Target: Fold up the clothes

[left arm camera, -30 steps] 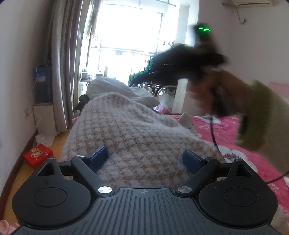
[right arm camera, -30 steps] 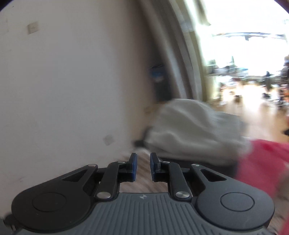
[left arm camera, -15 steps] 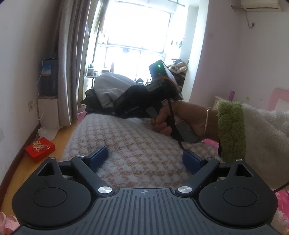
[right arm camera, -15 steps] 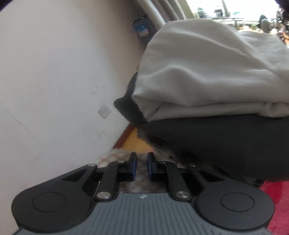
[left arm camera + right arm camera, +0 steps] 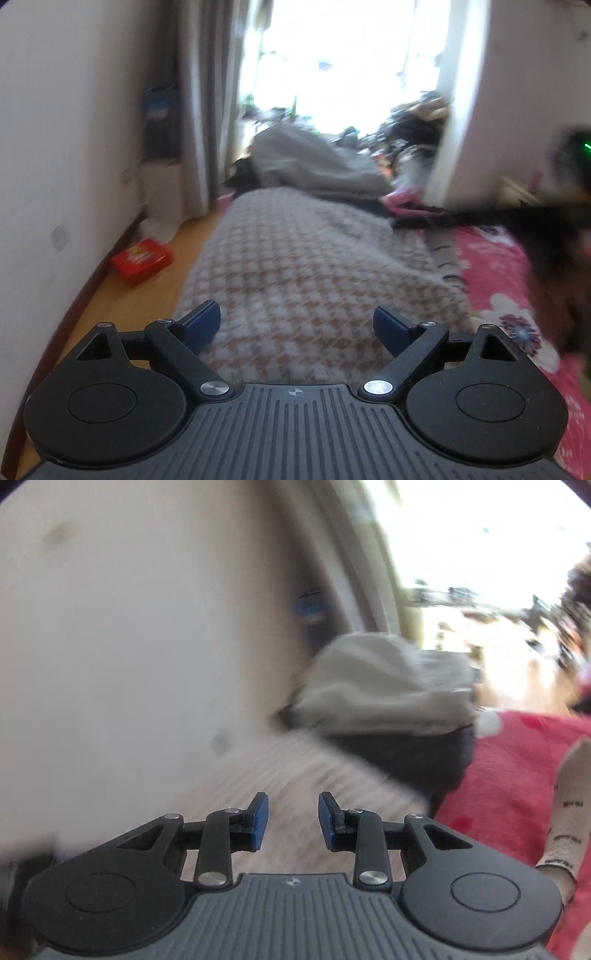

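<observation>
Left wrist view: the left gripper (image 5: 297,326) hangs wide open above the checked knit (image 5: 317,273), gripping nothing. That knit lies spread along the near edge of the pink bed (image 5: 495,273), seemingly already doubled into a long strip. Beyond it sit 2 stacked garments, a grey one (image 5: 314,166) on a black one (image 5: 424,753), which look finished. The right gripper (image 5: 293,819) is blurred, its jaws opening with nothing between them. Likely left: 1 or 2 more folds of the knit, then stacking it.
</observation>
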Demonstrator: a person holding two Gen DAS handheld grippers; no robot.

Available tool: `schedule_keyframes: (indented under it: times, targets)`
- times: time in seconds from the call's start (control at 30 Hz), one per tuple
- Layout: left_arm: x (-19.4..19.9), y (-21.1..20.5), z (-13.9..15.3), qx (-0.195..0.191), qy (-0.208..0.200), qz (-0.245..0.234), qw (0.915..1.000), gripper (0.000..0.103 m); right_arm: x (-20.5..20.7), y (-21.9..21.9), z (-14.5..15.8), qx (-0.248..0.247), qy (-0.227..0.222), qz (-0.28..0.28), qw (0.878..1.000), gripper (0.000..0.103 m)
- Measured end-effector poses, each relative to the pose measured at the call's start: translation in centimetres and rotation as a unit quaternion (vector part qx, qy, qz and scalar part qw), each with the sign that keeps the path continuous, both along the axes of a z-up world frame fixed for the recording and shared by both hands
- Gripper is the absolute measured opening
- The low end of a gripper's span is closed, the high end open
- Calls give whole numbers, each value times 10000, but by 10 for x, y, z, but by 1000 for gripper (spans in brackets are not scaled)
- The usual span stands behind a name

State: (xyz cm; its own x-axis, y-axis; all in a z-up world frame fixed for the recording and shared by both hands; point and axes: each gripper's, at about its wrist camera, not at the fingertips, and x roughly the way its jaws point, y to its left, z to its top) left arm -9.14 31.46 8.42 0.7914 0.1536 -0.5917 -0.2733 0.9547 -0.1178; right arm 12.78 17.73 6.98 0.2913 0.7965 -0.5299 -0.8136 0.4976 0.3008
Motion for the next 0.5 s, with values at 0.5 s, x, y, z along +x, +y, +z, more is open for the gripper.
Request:
schedule_keyframes:
  times: [0.5]
  targets:
    - [21,-23,-4,796,697,331,9938,97,-99,-36,-2,-292,-569,158,9978,27]
